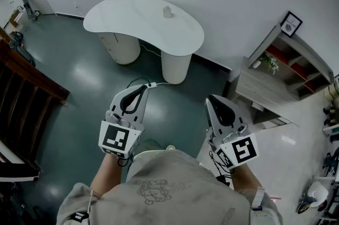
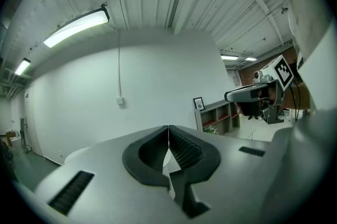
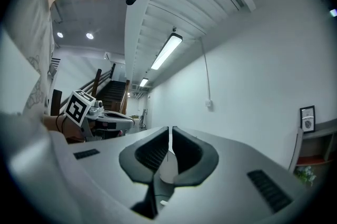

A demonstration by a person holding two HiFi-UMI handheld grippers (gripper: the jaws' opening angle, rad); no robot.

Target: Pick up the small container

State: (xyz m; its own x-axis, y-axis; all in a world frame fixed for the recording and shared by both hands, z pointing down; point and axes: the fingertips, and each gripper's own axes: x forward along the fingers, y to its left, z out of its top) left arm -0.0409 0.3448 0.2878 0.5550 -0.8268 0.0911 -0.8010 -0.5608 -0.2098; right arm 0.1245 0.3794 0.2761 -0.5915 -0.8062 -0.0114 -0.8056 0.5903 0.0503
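Head view: both tools are held low in the frame, over a glossy dark teal floor (image 1: 79, 75).

Left tool (image 1: 143, 87): grey shell with black ribbed pads. In the left gripper view, left tool (image 2: 168, 132) is clenched, its pads meeting along a thin seam with nothing between them.

Right tool (image 1: 212, 100): same build. In the right gripper view, right tool (image 3: 169, 136) is also clenched and empty, its pads closed to a hairline.

Small container (image 1: 168, 11): pale and roughly cylindrical, with detail too small to make out. It stands upright on the worktop (image 1: 127, 15) at upper centre of the frame, well apart from both tools.

Worktop: smooth, white and kidney-shaped, resting on two rounded white pedestals (image 1: 176, 66).

A thin white cable (image 1: 159, 83) lies on the floor between the pedestals and the left tool.

Right of frame: a light wood shelf unit (image 1: 265, 89) with red-backed compartments, a small green plant (image 1: 270, 62) and a black-framed picture (image 1: 291, 23).

Left edge: dark wooden railing (image 1: 24, 89).
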